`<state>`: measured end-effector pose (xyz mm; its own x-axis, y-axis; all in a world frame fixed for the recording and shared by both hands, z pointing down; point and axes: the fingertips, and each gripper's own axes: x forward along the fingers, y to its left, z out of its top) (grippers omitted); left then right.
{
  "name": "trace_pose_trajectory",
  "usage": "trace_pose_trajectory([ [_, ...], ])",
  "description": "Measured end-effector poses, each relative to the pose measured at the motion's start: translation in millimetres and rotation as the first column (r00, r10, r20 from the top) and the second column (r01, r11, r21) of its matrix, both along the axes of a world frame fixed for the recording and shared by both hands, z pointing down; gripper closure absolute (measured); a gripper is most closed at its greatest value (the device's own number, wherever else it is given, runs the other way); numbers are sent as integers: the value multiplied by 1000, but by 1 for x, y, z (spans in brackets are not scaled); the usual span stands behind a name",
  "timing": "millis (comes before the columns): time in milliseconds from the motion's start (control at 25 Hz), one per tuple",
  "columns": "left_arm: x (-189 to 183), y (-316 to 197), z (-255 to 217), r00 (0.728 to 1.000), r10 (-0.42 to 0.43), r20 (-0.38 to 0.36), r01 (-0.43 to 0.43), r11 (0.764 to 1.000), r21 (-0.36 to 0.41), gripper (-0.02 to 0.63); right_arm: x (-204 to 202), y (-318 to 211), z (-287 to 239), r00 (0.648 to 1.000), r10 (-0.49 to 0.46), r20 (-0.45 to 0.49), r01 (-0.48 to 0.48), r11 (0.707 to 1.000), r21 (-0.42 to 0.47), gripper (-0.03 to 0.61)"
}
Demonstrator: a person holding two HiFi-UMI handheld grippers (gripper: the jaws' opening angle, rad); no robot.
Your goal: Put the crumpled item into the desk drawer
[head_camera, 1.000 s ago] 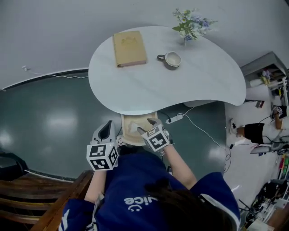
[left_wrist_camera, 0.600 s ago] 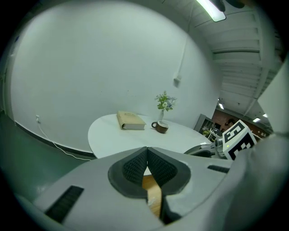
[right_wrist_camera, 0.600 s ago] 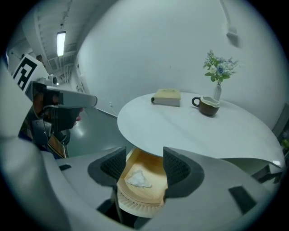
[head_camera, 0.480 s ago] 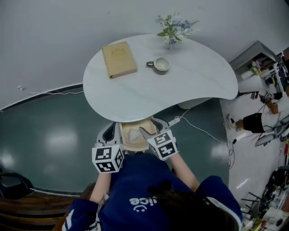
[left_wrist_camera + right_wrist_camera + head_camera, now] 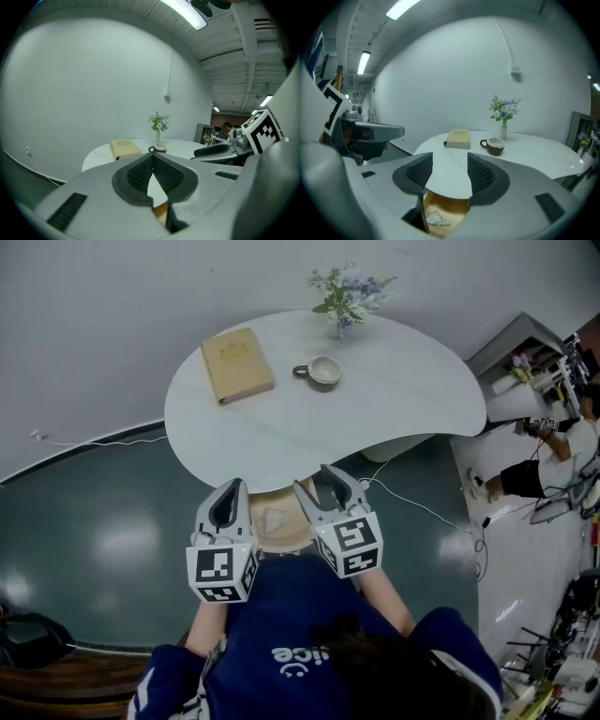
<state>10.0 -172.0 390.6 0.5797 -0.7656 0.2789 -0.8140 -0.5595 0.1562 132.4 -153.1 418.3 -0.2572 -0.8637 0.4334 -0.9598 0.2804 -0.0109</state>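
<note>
left tongs (image 5: 152, 155): closed, empty
right tongs (image 5: 450, 169): apart, just narrowed a bit, nothing between
risk: drawer (image 5: 281, 543) is open (crumpled item (image 5: 432, 217) inside), so a hard shove might jam it

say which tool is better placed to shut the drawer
Probably right: the right tool, empty, jaws open though just narrowed, hangs over the drawer holding the crumpled item; the left tool sits shut beside it.

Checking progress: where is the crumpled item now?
In the head view, the crumpled item lies inside the open drawer, under the near edge of the table.
</note>
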Motion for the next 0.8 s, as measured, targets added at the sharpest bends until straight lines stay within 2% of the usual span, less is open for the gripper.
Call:
trace_pose_trajectory([
  [280, 1, 1, -31, 1000, -19, -22, 21, 996, 91, 609, 10, -2, -43, 999, 54, 4, -54, 988, 142, 350],
  [360, 3, 3, -35, 1000, -2, -26, 5, 995, 102, 609, 10, -1, -50, 998, 59, 7, -60, 985, 163, 359],
  [440, 6, 6, -37, 999, 24, -32, -20, 994, 108, 610, 9, -1, -54, 998, 61, 20, -64, 983, 172, 402],
  [640, 7, 10, -39, 999, 35, -30, -31, 992, 119, 609, 6, 2, -59, 997, 64, 40, -70, 979, 193, 455],
  [800, 9, 11, -38, 998, 44, -38, -40, 995, 93, 611, 12, 6, -70, 992, 95, 82, -112, 963, 244, 531],
])
